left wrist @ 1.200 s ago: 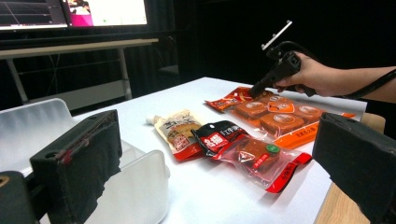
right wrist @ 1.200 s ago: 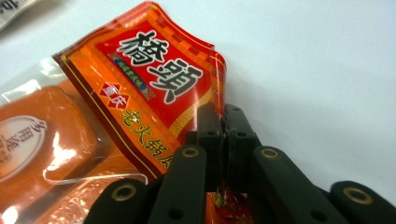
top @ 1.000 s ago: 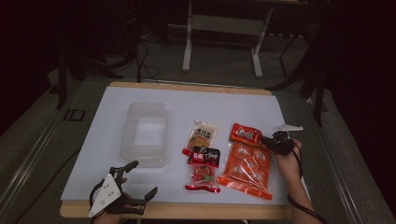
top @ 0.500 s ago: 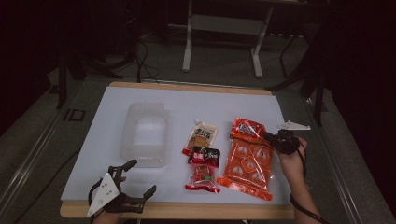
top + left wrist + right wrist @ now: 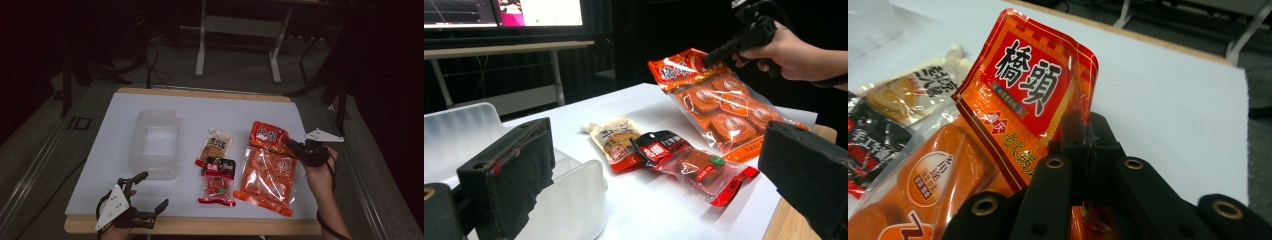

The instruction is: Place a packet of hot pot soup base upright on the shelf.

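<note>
- Now the right gripper [image 5: 296, 149] is clenched on the top corner of the large orange plastic snack bag [image 5: 266, 167]; the bag's long axis hangs down from the fingers, its bottom edge on the white table sheet [image 5: 200, 107].
- Left gripper [image 5: 150, 192] stands released, holding nothing, with the clear plastic box [image 5: 155, 144] just ahead of its fingers.
- Right hand [image 5: 320, 172] is nearer the bag; the room behind is dark.

Three snack packets [image 5: 216, 170] and a plastic tub [image 5: 155, 145] crowd the tabletop's [image 5: 200, 107] middle; its far edge lies bare.
</note>
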Motion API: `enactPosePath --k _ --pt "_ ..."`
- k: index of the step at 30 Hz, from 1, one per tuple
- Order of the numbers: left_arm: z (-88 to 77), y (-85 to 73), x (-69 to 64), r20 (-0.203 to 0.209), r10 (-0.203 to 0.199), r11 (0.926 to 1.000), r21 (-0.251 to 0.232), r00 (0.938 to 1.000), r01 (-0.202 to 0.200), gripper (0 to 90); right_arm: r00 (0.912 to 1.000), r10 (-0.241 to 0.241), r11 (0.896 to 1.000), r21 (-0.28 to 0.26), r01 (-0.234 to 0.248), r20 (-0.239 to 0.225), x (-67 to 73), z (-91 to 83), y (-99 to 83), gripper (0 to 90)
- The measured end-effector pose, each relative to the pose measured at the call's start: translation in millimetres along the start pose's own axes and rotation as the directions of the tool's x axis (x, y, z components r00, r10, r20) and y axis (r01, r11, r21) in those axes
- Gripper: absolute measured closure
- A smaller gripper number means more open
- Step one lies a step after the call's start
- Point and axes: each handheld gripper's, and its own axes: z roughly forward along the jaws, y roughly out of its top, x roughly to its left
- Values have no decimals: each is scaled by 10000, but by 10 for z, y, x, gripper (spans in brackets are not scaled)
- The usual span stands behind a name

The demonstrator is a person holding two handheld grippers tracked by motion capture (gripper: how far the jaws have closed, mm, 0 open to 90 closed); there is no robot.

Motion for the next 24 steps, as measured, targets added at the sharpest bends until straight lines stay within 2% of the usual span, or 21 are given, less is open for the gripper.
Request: enactPosePath --k 4,12,15,17,18,19,20,24 --pt "8 -2 -6 -110 165 9999 15 9998 -164 20 9998 -197 9990 -413 194 -62 68 -122 58 892" --pt "-2 -2 17 -166 -54 10000 -15 9998 54 20 9975 -654 9910 -1186 618 -260 239 -346 191 892" --pt "-12 0 27 -242 -137 9999 -52 9996 136 20 9937 -1047 9822 -1610 969 -409 371 -477 257 892" --pt "-12 1 29 -237 -191 9998 -29 9995 190 20 9901 -1341 9768 -1736 1251 -413 433 -535 285 891" --pt "-12 1 29 -237 -191 9998 -29 9995 190 20 9901 -1341 9768 -1736 1251 -413 433 -535 285 891" --pt "-11 5 26 -223 -192 9998 20 9996 192 20 9870 -1537 9718 -1882 1423 -476 491 -592 310 892" --pt "-11 5 26 -223 -192 9998 20 9996 192 20 9870 -1537 9718 -1882 1423 -476 491 -592 310 892" --pt "-7 14 5 -254 -99 9999 99 9996 102 20 9823 -1760 9607 -2288 1572 -641 594 -711 337 892"
